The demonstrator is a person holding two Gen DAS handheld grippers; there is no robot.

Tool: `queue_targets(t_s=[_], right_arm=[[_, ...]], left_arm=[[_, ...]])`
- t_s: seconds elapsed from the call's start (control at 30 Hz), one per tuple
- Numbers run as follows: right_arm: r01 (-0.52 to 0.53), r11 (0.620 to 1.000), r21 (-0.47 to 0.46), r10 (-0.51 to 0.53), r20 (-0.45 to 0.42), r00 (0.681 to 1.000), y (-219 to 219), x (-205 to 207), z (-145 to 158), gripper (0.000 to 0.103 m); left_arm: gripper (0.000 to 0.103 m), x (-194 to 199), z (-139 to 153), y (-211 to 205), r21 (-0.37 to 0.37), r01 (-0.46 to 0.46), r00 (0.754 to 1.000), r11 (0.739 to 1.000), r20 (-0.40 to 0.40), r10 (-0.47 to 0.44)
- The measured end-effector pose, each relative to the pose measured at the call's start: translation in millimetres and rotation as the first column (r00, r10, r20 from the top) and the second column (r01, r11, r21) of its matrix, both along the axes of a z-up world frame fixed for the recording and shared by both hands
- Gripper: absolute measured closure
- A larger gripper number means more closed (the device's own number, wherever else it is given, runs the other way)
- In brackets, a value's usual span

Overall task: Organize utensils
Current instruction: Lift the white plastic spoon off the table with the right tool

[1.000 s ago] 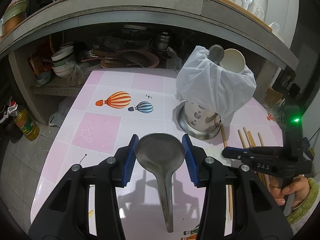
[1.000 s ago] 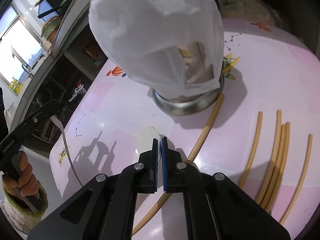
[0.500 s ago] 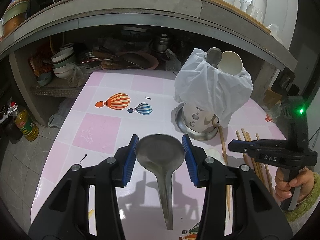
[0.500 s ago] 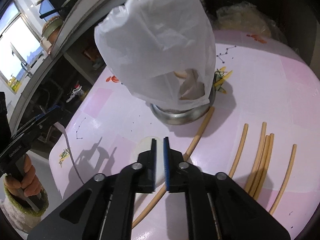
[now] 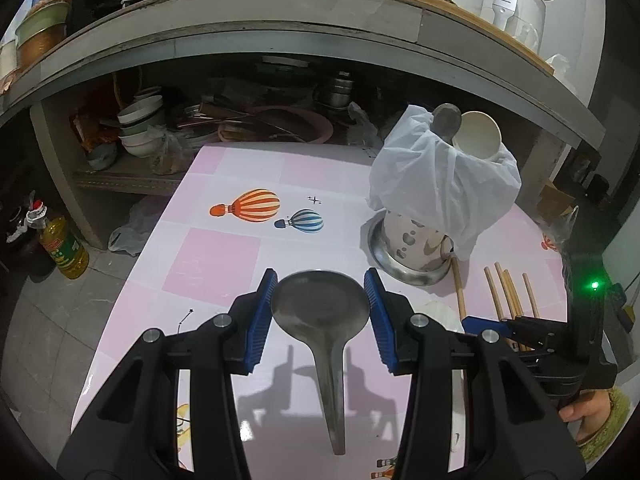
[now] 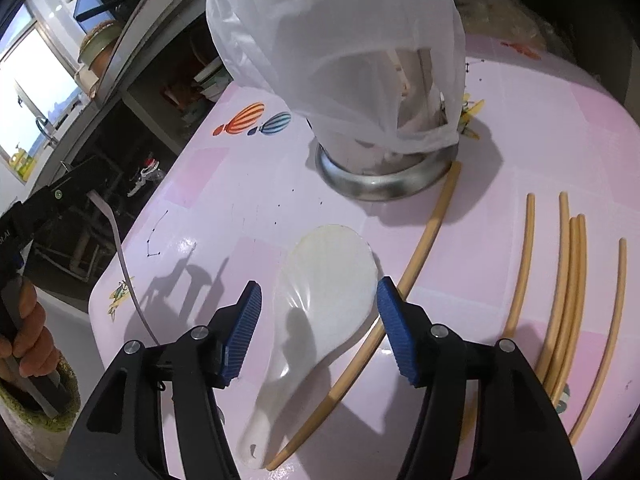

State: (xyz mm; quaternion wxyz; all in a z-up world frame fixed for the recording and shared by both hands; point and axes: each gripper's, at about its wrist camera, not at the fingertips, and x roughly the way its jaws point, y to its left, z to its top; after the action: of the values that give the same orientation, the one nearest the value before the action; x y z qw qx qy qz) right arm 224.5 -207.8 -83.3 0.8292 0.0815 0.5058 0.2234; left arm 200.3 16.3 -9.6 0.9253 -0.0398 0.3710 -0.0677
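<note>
Pink balloon-print bench, holder w/ white bag at far side. White rice paddle flat on bench, between jaws of right tool, jaws opening, no contact; handle toward camera. Left tool clamped on metal spoon bowl.

Two spoons, six chopsticks

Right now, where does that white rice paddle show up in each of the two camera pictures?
Left wrist view: only a sliver of the white rice paddle shows, lower right, behind the left tongs' right arm.
Right wrist view: it lies flat at lower centre, between the opening right tongs, apparently untouched.
Shared landmark: the bag-covered utensil holder beyond it.
</note>
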Motion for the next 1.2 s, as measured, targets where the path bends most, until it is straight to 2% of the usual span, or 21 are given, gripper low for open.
queue_targets(t_s=[0.17, 0.33, 0.57, 0.9, 1.2], right_arm=[[-0.03, 1.0, 0.007, 0.03, -0.002, 1.0, 7, 7, -1, 0.044], [-0.053, 0.998, -0.043, 0.054, 0.022, 0.998, 16, 8, 2, 0.044], [-0.079, 0.989, -0.125, 0.085, 0.045, 0.995, 25, 19, 8, 0.031], [-0.096, 0.978, -0.188, 0.098, 0.004, 0.995, 50, 32, -2, 0.031], [-0.106, 0.946, -0.306, 0.128, 0.05, 0.991, 66, 26, -5, 0.032]], left_arm=[[0.06, 1, -1, 3, -0.004, -0.009, 1.0, 1.0, -0.003, 0.009], [0.06, 3, -2, 3, -0.003, -0.009, 1.0, 1.0, -0.006, 0.009], [0.06, 5, -4, 6, -0.008, -0.015, 1.0, 1.0, -0.011, 0.015], [0.06, 5, -6, 12, -0.01, -0.03, 0.999, 0.999, -0.014, 0.03], [0.06, 5, -6, 19, -0.01, -0.048, 0.999, 0.999, -0.014, 0.047]])
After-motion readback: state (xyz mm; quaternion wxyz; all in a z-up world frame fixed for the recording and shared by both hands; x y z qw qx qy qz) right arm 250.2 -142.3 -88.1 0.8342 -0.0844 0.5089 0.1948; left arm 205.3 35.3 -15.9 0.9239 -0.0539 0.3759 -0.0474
